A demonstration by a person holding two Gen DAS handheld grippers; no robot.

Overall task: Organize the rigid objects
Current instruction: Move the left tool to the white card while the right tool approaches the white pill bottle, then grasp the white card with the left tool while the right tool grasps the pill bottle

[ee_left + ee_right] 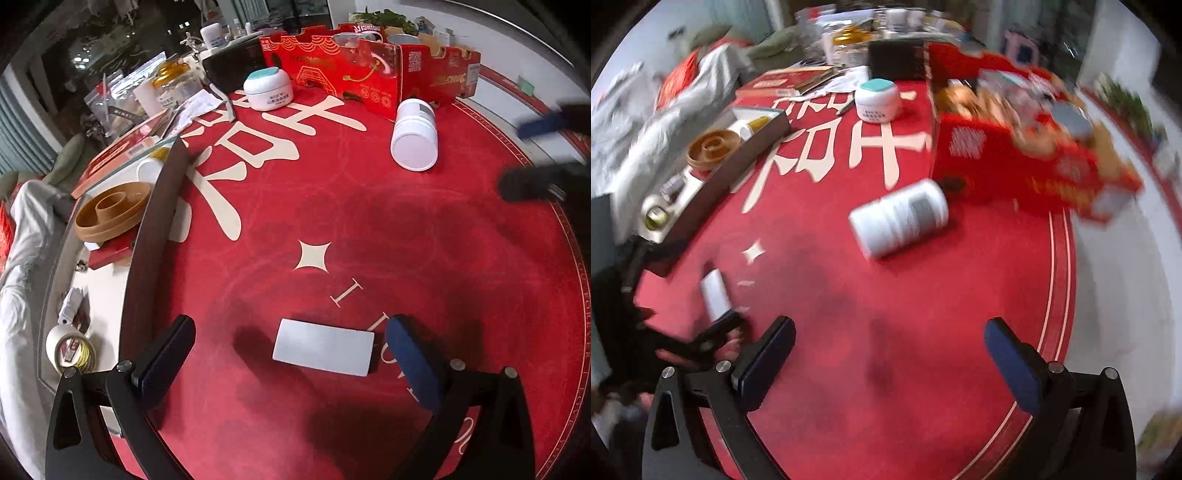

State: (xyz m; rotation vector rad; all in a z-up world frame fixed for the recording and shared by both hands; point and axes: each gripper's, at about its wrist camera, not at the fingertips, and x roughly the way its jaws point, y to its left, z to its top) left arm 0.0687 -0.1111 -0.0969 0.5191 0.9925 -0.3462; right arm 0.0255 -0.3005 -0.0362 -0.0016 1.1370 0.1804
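The round table (424, 229) under its red printed cloth keeps its middle bare. A red cardboard box (354, 70) at the far edge probably serves as the bin. A white cylindrical jar (413, 134) lies tipped beside it. The flat white rectangular case (324, 347) sits between the released left hand-held gripper (288, 354) fingers, ready for pinching. The right hand-held gripper (890, 362), blurred, gapes empty.

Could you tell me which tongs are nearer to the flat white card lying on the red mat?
Left. The left tongs are open with the white card lying right between their fingers. The right tongs are open over bare mat, off to the card's right side.
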